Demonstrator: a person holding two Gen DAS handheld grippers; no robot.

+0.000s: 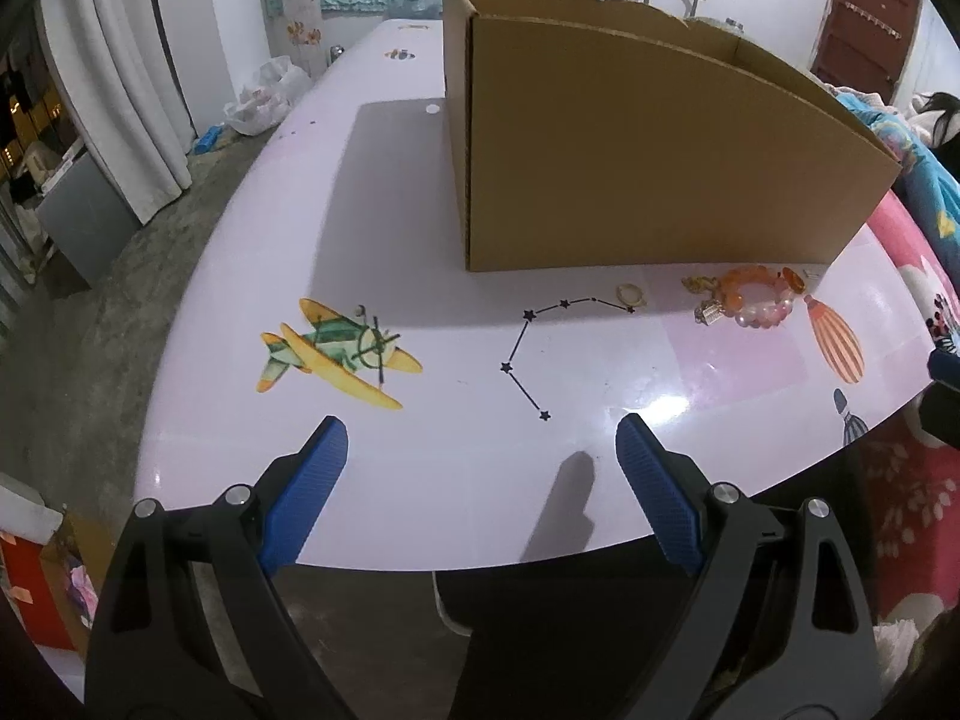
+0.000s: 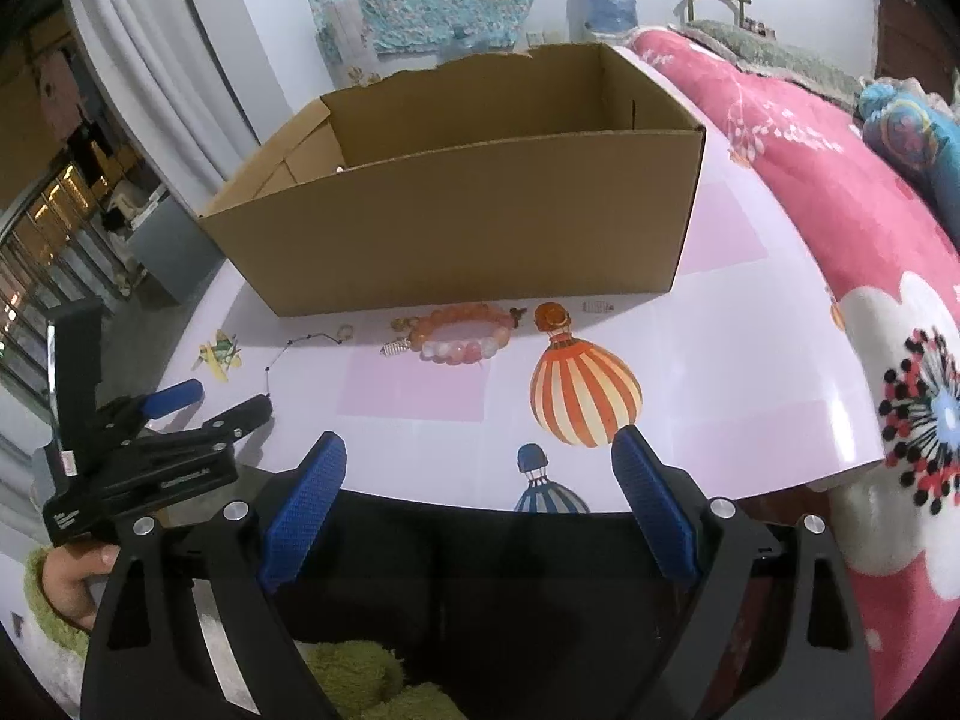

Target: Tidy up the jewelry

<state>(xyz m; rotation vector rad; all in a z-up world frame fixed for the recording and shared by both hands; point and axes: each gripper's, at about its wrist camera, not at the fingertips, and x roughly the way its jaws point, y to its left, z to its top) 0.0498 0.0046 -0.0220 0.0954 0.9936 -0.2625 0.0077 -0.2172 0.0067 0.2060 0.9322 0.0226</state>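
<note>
Orange and pink beads make up the bracelet (image 2: 462, 333), seen at mid-frame in the right wrist view, lying flat on the pale pink table (image 2: 750, 372) just before the front wall of the open cardboard box (image 2: 456, 228). A small ring (image 2: 345, 333) is noted to its left, a gold charm cluster (image 2: 401, 324) touching its left side, an orange round piece (image 2: 552, 317) just to its right. In the left wrist view the same bracelet (image 1: 757, 299) is found at centre right, the ring (image 1: 630, 294) left of it. The right gripper (image 2: 479, 450) is held low in frame, blue pads spread wide, nothing between them. The left gripper (image 1: 482, 438) is likewise spread and empty, over the table's near edge.
</note>
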